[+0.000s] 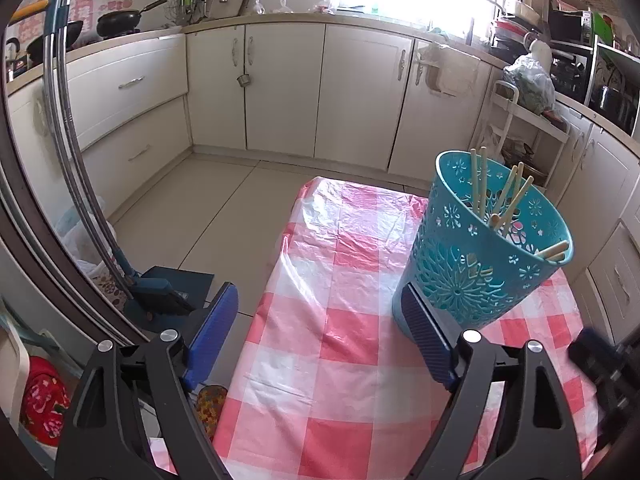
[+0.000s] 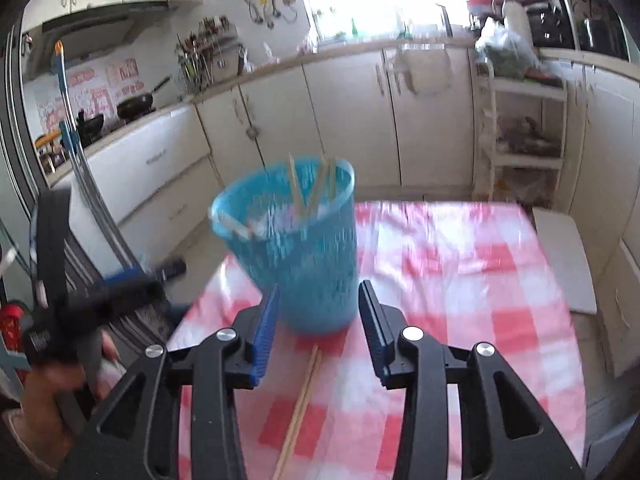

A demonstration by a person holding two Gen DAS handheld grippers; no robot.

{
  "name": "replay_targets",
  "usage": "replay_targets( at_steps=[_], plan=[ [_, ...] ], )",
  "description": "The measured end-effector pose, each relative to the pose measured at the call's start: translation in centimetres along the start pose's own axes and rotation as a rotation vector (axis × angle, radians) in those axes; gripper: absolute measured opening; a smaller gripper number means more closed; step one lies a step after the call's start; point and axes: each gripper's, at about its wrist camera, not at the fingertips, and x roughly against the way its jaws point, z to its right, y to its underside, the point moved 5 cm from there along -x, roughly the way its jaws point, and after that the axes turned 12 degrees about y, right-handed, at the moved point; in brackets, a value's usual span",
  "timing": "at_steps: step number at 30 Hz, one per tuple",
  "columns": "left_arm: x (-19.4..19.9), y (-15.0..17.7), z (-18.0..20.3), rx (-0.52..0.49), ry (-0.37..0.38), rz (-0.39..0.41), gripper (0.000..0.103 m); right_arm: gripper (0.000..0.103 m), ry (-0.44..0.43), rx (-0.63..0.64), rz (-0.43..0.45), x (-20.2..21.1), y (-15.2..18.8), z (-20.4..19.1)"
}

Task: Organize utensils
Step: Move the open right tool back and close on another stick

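On checked tablecloth (image 1: 320, 340), teal basket (image 1: 480, 256) of chopsticks (image 1: 478, 184), both grippers' jaws wide, empty.

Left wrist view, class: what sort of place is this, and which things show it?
Most likely a home kitchen: black frying pan on the counter, white cabinet doors below, wooden chopsticks in a turquoise plastic basket.

basket (image 2: 296, 248): motion-blurred | chopsticks (image 2: 298, 412): lower end cut off
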Motion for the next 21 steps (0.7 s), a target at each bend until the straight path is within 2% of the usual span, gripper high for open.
replay_targets(
  at_steps=[2, 6, 12, 17, 18, 19, 21],
  plan=[
    [0.1, 0.4, 0.1, -0.007, 0.004, -0.015, 0.081, 0.019, -0.011, -0.029, -0.109, -2.2, 2.8, -0.1],
    [0.3, 2.1, 0.4, -0.024, 0.005, -0.054, 0.082, 0.018, -0.013, -0.032, -0.182, -4.7, 4.8, -1.1],
    [-0.3, 4.5, 1.2, -0.06, 0.012, -0.119, 0.082, 0.018, -0.012, -0.003, -0.222, -6.5, 5.9, -2.0],
    [-0.8, 5.2, 2.1, -0.089, 0.019, -0.147, 0.082, 0.018, 0.011, 0.049, -0.199, -6.4, 6.0, -2.2],
    [-1.0, 5.4, 2.3, -0.095, 0.022, -0.157, 0.082, 0.016, 0.028, 0.072, -0.2, -6.4, 6.1, -2.2],
    [-1.3, 5.6, 2.5, -0.1, 0.027, -0.17, 0.082, 0.01, 0.038, 0.094, -0.199, -6.4, 6.2, -2.0],
    [-1.8, 5.9, 3.1, -0.107, 0.039, -0.193, 0.082, 0.007, 0.039, 0.119, -0.21, -6.3, 6.4, -1.6]
  ],
)
